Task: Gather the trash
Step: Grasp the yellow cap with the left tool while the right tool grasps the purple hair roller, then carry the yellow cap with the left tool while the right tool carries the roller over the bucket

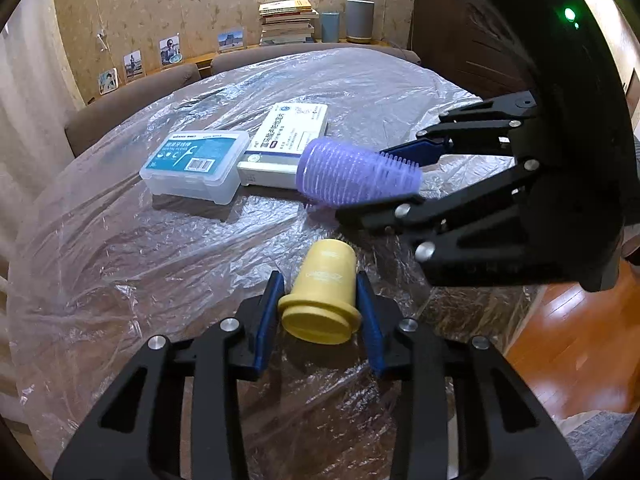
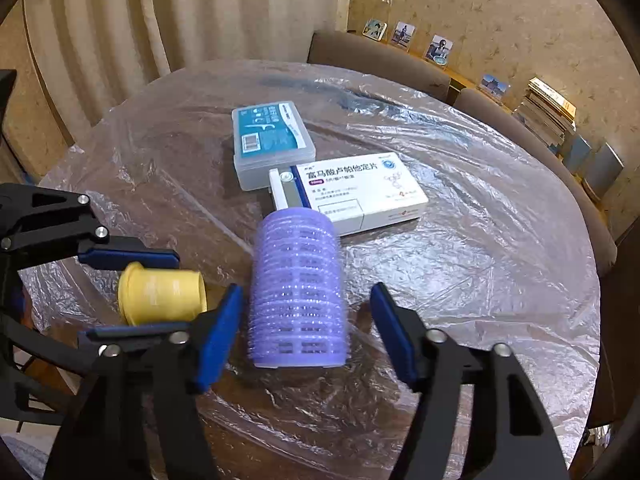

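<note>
Warm, even indoor lighting is observed; glare is noted on the plastic sheet; edges are bent and vignetted.

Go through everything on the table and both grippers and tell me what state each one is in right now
left gripper: shut on the yellow cap
yellow cap: on its side, clamped
right gripper: open, straddling the purple hair roller
purple hair roller: lying on its side, gap at the right pad
dental floss box: lid closed, flat
medicine box: closed, flat
plastic table cover: spread, wrinkled
</note>
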{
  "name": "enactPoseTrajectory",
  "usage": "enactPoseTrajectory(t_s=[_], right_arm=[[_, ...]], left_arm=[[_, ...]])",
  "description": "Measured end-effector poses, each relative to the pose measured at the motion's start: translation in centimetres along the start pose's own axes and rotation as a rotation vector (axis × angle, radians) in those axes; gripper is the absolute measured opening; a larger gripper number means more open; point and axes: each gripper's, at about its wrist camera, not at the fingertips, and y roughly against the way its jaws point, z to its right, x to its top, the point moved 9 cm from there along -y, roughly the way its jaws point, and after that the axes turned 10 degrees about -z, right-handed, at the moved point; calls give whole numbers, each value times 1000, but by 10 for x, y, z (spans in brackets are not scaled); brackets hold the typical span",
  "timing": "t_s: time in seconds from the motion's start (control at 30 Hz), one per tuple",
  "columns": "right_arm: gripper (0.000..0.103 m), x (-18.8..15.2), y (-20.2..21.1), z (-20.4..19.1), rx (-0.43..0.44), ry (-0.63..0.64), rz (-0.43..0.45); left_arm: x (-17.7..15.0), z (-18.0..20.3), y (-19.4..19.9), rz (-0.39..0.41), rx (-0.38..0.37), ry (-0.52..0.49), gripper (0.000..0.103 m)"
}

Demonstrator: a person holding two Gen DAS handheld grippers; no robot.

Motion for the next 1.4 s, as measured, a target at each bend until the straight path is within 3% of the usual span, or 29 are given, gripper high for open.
enactPoseTrajectory(t_s=[0.07, 0.27, 0.53, 1.4], right_arm=[[43, -2, 3, 0, 25, -15, 3], [43, -16, 19, 8, 150, -150, 38], [43, -42, 41, 8, 222, -244, 69], [43, -100, 80, -22, 231, -257, 90]], left_arm=[[-2, -2, 1, 3, -8, 22, 38], [-7, -11, 7, 23, -24, 103, 38], [-16, -16, 15, 26, -10, 174, 38], [-69, -7, 50, 40, 24, 284, 38]])
